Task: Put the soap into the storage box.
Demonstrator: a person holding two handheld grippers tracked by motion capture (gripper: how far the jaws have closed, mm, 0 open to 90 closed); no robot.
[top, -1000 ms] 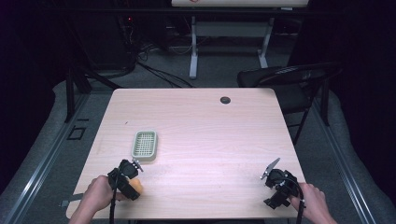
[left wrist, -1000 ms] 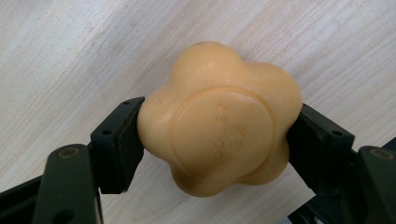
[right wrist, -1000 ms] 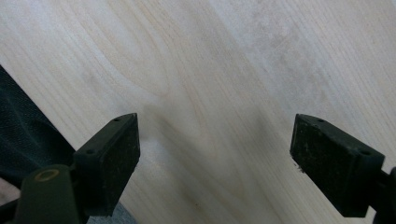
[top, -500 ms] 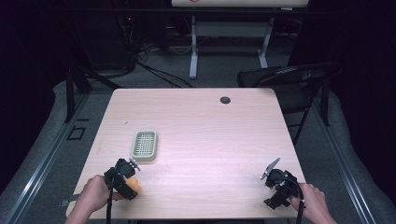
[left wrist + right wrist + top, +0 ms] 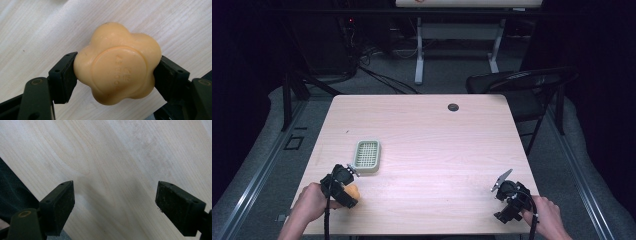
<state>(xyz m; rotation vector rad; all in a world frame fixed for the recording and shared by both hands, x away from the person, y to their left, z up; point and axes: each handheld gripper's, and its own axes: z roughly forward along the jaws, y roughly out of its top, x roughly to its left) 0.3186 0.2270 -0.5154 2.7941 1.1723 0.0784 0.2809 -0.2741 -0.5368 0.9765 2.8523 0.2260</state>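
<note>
A pale orange, flower-shaped soap bar (image 5: 116, 63) sits between the two black jaws of my left gripper (image 5: 115, 75), whose pads press on its sides. From above, that gripper (image 5: 343, 186) is near the table's front left corner, the soap (image 5: 352, 191) peeking out beside it. A pale green slotted soap dish (image 5: 367, 155) lies just beyond it, apart from the gripper. My right gripper (image 5: 507, 192) rests near the front right corner, its jaws (image 5: 115, 202) wide apart over bare wood with nothing between them.
The light wooden table (image 5: 437, 140) has a small dark round grommet (image 5: 453, 107) near its far edge. A black chair (image 5: 522, 85) stands past the far right corner. A white desk frame (image 5: 419, 45) and cables fill the floor behind.
The left hand and gripper shifted slightly with the soap still clamped. The right gripper has stayed where it was.
</note>
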